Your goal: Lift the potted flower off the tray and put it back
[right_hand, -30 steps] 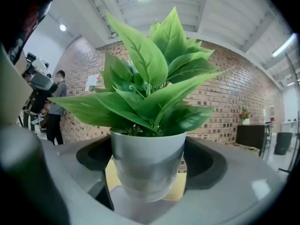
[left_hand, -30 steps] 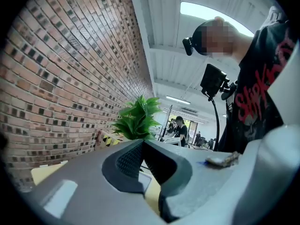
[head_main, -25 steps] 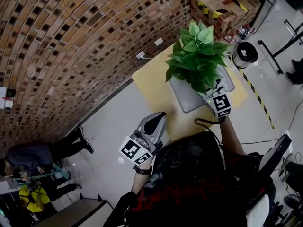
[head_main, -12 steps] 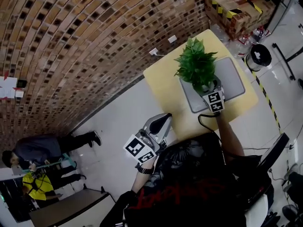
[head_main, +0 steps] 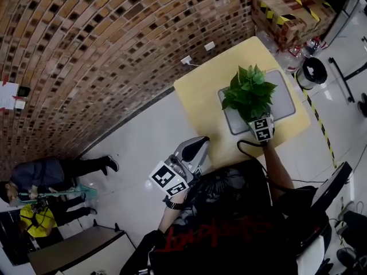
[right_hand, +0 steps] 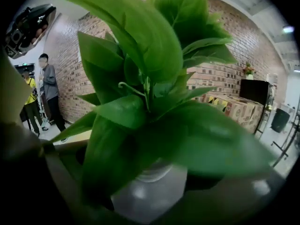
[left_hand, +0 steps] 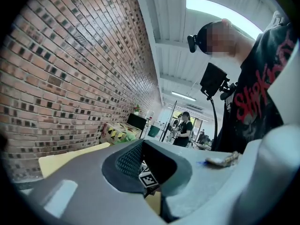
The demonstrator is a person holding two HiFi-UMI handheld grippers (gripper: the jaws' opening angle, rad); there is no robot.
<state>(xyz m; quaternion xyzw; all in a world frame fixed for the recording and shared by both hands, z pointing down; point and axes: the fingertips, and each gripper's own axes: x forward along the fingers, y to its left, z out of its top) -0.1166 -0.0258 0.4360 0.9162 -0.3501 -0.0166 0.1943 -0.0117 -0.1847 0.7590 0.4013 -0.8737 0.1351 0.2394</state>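
A leafy green potted plant (head_main: 249, 90) stands over the grey tray (head_main: 285, 99) on the yellow table (head_main: 200, 96). My right gripper (head_main: 256, 116) is shut on its pale pot (right_hand: 150, 191), which fills the space between the jaws in the right gripper view; big leaves (right_hand: 145, 102) block most of that view. Whether the pot's base rests on the tray I cannot tell, because the leaves hide it. My left gripper (head_main: 194, 146) hangs off the table's near-left corner, level, shut and holding nothing (left_hand: 143, 146).
A brick wall (head_main: 86, 50) runs along the table's far side, with sockets (head_main: 186, 60). A taped cardboard box (head_main: 287, 4) and a round bin (head_main: 313, 70) stand beyond the table. Striped floor tape (head_main: 321, 130) runs on the right. People (head_main: 51, 173) stand at the far left.
The right gripper has come down with the plant, which now looks smaller and sits low over the tray. The left gripper has stayed where it was.
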